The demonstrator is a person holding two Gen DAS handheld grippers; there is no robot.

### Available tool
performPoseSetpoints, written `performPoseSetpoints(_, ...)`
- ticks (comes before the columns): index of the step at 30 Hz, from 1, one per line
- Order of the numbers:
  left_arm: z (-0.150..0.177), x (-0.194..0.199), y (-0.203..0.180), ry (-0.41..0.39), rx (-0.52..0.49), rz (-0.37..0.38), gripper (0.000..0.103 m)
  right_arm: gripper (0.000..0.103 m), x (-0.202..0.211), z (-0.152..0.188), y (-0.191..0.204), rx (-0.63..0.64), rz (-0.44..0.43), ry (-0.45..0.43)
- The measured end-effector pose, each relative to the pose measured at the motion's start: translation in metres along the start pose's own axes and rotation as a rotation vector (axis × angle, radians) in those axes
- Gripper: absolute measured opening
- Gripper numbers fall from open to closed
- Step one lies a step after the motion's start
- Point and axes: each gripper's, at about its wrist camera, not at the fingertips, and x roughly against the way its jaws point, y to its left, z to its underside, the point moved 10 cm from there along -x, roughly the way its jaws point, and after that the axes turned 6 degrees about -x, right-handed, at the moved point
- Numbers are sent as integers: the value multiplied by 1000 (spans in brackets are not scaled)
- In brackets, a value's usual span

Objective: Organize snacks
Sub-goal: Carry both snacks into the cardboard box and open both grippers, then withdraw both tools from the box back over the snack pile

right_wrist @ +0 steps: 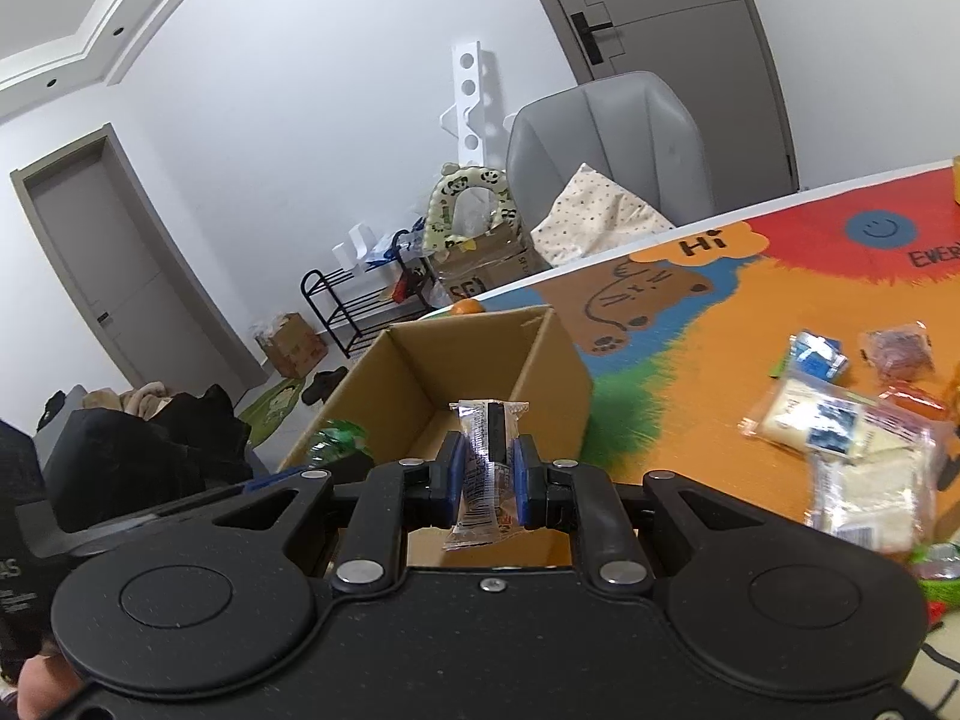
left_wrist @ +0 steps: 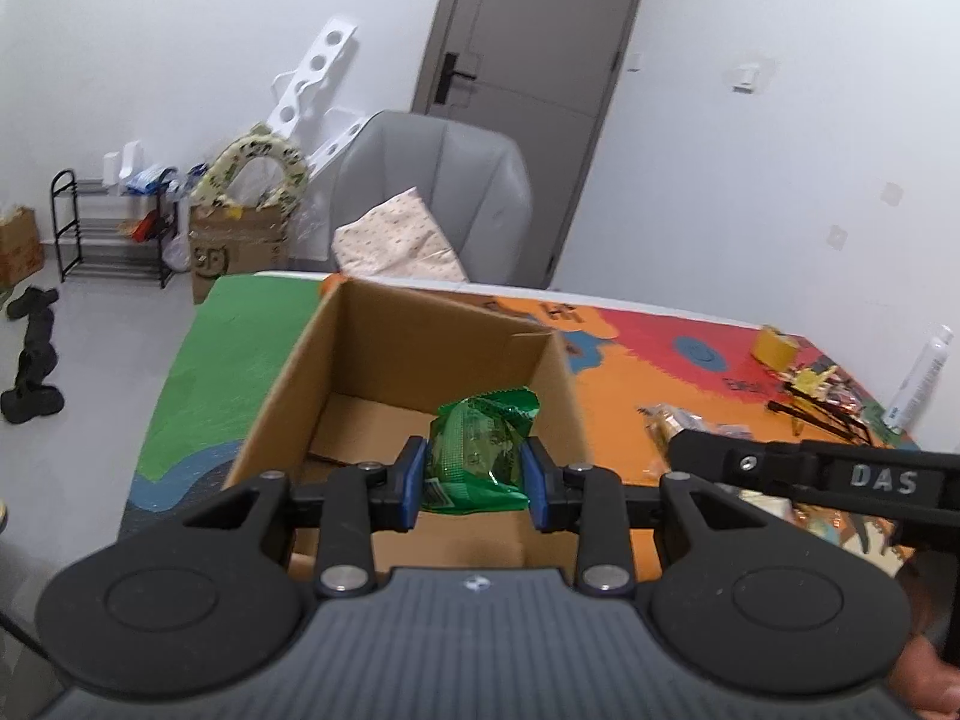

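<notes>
A green snack packet (left_wrist: 480,450) is pinched in the left claw (left_wrist: 474,483) at lower centre, over the open cardboard box (left_wrist: 384,336). A clear-wrapped snack bar (right_wrist: 489,468) is clamped upright in the right claw (right_wrist: 487,480), also over the box (right_wrist: 414,360) — near its front wall. Each packet is best lowered well inside the walls before release, one claw at a time, so collisions are avoided. More snacks (right_wrist: 840,420) are left on the tabletop (right_wrist: 690,348) at right.

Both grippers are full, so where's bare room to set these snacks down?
The cardboard box floor looks bare. The green mat left of the box is free, as is the orange patch between box and wrapped snacks. That pile is crowded.
</notes>
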Motion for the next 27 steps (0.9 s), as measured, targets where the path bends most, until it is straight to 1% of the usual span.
performPoseSetpoints(2, 0, -6, 6, 20, 3, -5, 33, 16, -5, 0, 5, 5, -2, 4)
performPoseSetpoints(6, 0, -10, 18, 35, 23, -28, 33, 16, -15, -1, 12, 0, -8, 12)
performPoseSetpoints(8, 0, -7, 22, 33, 16, -51, 37, 16, -18, -1, 15, 1, -16, 15)
performPoseSetpoints(11, -1, 1, 29, 28, 39, -54, 39, 16, -23, -1, 21, -2, -27, 19)
performPoseSetpoints(14, -1, 12, 36, 12, 62, -65, 46, 16, -28, -3, 28, -17, -44, 19)
performPoseSetpoints(15, -2, 14, 38, 8, 68, -67, 51, 16, -29, -4, 29, -21, -52, 17)
performPoseSetpoints(16, -1, 17, 39, 7, 73, -67, 55, 21, -29, -5, 32, -18, -67, 10)
performPoseSetpoints(17, -1, 18, 41, 8, 77, -68, 57, 27, -27, -6, 35, -15, -71, -2)
performPoseSetpoints(18, 1, 20, 43, 11, 83, -70, 60, 30, -25, -7, 34, -12, -63, -16)
performPoseSetpoints(20, 2, 22, 45, 13, 92, -67, 64, 57, -19, -6, 26, -31, -38, -28)
performPoseSetpoints(22, 1, 24, 46, 7, 98, -58, 75, 65, -12, -5, 16, -51, -23, -38)
performPoseSetpoints(23, 1, 25, 45, 3, 101, -54, 78, 70, -8, -4, 11, -60, -14, -39)
performPoseSetpoints(24, 1, 26, 44, 0, 103, -59, 84, 75, -4, -3, 5, -67, -3, -44)
performPoseSetpoints(25, 2, 26, 43, -1, 106, -66, 87, 85, 2, -2, 0, -73, 10, -55)
performPoseSetpoints(26, 2, 26, 42, 0, 112, -65, 88, 92, 6, -2, -5, -74, 23, -63)
performPoseSetpoints(27, 2, 26, 40, 2, 119, -57, 89, 94, 12, -1, -10, -71, 37, -70)
